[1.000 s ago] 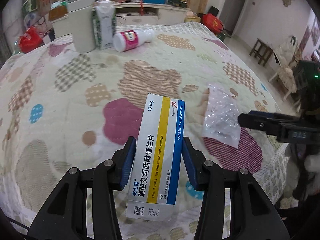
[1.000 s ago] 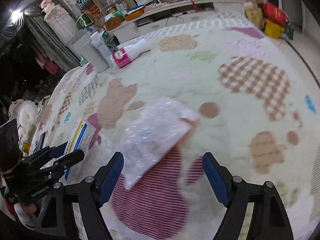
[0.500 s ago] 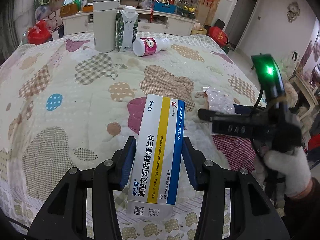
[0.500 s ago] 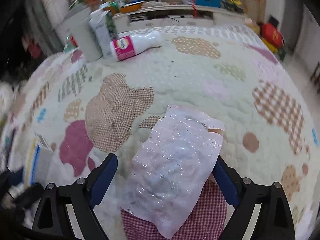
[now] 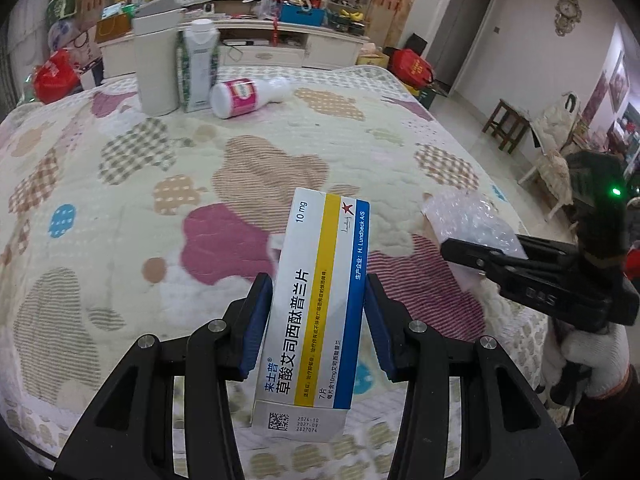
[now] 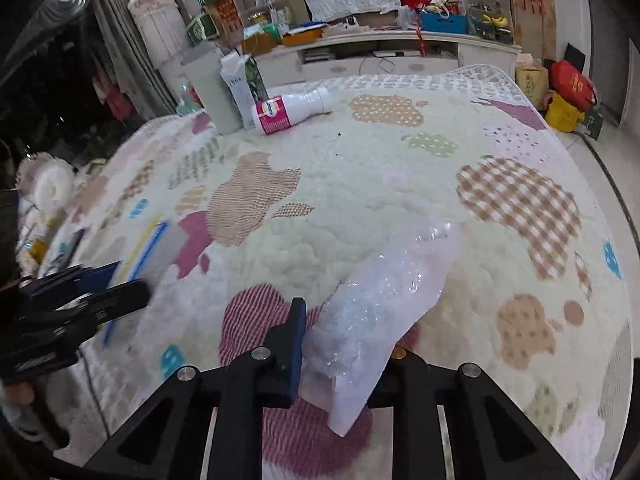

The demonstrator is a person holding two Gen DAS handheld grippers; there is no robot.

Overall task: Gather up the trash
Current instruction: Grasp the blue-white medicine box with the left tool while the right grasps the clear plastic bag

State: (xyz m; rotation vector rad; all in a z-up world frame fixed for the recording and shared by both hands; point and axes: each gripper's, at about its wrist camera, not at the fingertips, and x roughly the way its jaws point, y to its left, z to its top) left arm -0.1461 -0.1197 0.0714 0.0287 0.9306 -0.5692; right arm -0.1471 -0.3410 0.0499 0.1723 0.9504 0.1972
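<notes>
My left gripper (image 5: 318,322) stays clamped on the white medicine box (image 5: 316,312) with its yellow and blue stripes, the blue pads pressed against both long sides and the box lifted above the patchwork quilt (image 5: 120,200), same as a second ago. The change is on the right: half a second ago my right gripper (image 6: 340,344) sat wide open around the bubble-wrap bag (image 6: 384,300) lying flat on the quilt (image 6: 360,160); now its jaws have drawn in on the bag's near end, pinching it, and the bag stands crumpled and tilted up between them. From the left wrist view the bubble-wrap bag (image 5: 468,216) shows behind the right gripper (image 5: 476,254), near the bed's right edge. At the far end of the quilt the pink-labelled white bottle (image 5: 248,96) lies on its side beside an upright carton (image 5: 198,68) and a grey bin (image 5: 156,68), unmoved.
</notes>
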